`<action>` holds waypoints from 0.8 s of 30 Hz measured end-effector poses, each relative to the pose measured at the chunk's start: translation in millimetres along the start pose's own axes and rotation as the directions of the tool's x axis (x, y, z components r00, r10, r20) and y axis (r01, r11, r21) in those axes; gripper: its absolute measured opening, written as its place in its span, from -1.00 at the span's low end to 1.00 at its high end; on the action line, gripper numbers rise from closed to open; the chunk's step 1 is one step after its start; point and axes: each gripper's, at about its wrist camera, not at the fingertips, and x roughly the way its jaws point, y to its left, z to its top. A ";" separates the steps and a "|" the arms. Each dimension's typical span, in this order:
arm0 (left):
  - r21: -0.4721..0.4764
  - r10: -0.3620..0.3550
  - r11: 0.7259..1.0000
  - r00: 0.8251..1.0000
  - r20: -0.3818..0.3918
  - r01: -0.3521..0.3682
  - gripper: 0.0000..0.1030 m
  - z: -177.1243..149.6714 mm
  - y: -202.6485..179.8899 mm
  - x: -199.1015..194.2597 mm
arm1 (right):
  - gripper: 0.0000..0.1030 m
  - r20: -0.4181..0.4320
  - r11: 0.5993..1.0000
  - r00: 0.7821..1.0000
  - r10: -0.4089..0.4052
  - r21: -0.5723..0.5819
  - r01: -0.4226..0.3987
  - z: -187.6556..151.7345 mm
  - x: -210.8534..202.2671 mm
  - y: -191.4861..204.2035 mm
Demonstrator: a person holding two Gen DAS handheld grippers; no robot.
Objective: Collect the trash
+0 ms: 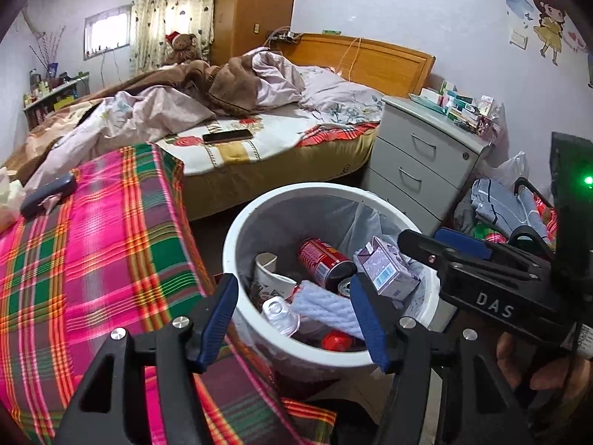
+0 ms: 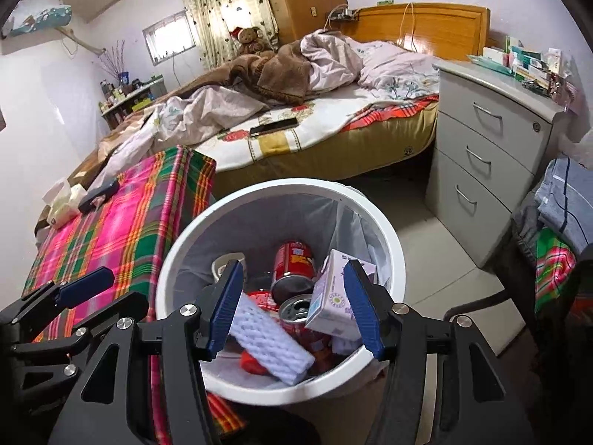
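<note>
1. Around you: the white trash bin (image 2: 374, 218) stands on the floor, just beside the plaid-covered bench (image 1: 92, 259) on one side, with the grey drawer cabinet (image 2: 489, 141) near on the other and the unmade bed (image 1: 259, 141) behind it. A dark phone (image 1: 227, 136) lies on the bed.
2. Both of your grippers hang over the bin's near rim. Your left gripper (image 1: 294, 319) has its jaws spread wide and grips nothing; your right gripper (image 2: 292, 304) is likewise wide apart and empty.
3. The trash lies inside the bin. The red can (image 2: 292, 259) lies on its side, long axis running from far wall toward you. The purple carton (image 2: 333, 296) is tilted, top leaning toward the far rim. The white sponge (image 2: 274, 337) lies slanted across the heap.
4. Counted: 1 bin, 1 carton, 1 sponge, 1 paper cup (image 1: 268, 274), 1 clear bottle (image 1: 280, 313), and at least 2 cans.
</note>
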 end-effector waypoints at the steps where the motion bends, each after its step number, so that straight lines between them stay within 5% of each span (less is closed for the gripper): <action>1: -0.001 0.006 1.000 1.000 0.008 -0.006 0.26 -2.2 0.8 -4.1 | 0.13 0.006 1.000 1.000 0.002 -0.001 -0.002 -0.9 -2.2 1.8; 9: -0.041 0.111 0.993 0.993 0.051 -0.109 0.26 -23.8 14.2 -35.4 | 0.13 0.066 0.999 0.997 0.027 -0.025 -0.025 -18.7 -24.4 20.7; 24: -0.131 0.321 0.943 0.941 0.108 -0.307 0.37 -73.9 43.4 -83.1 | 0.13 0.146 0.982 0.979 0.142 -0.146 -0.121 -51.1 -40.7 65.2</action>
